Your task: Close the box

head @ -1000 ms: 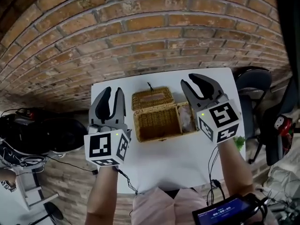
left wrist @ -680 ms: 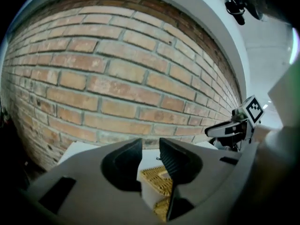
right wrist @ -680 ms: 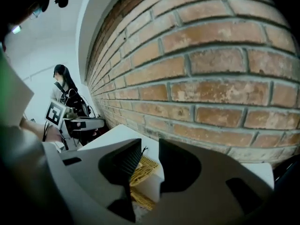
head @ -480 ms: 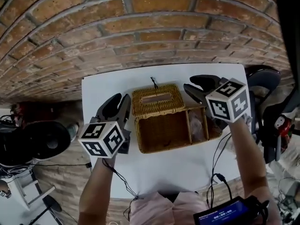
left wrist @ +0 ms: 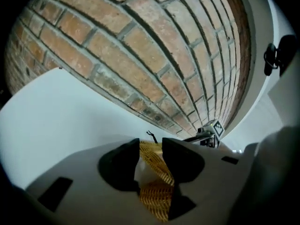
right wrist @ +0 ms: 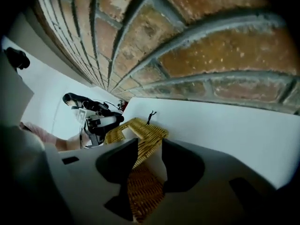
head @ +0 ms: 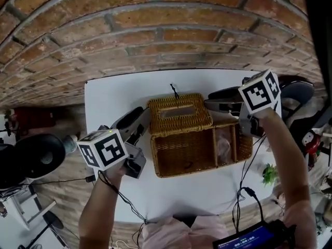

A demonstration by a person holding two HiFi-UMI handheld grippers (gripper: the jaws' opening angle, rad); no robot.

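A woven wicker box (head: 182, 152) stands mid-table on the white table (head: 114, 95). Its slotted top panel (head: 179, 113) faces up, and a section at its right end (head: 228, 143) lies open, showing a pale lining. My left gripper (head: 136, 124) is at the box's left side with its jaws opening. In the left gripper view the wicker box (left wrist: 157, 172) shows in the gap of the left gripper (left wrist: 151, 146), unpressed. My right gripper (head: 217, 100) hovers by the box's far right corner, jaws opening. The wicker box (right wrist: 140, 186) shows beyond the right gripper (right wrist: 150, 146).
A brick wall (head: 155, 30) rises right behind the table. A black chair (head: 298, 95) stands off the right edge and a dark round object (head: 31, 157) off the left. A small green plant (head: 270, 174) and a screen device (head: 249, 237) lie near the front right.
Both grippers have moved out and forward to either side of the box. The right one has swung toward the far right corner. The head view has come closer to the box.
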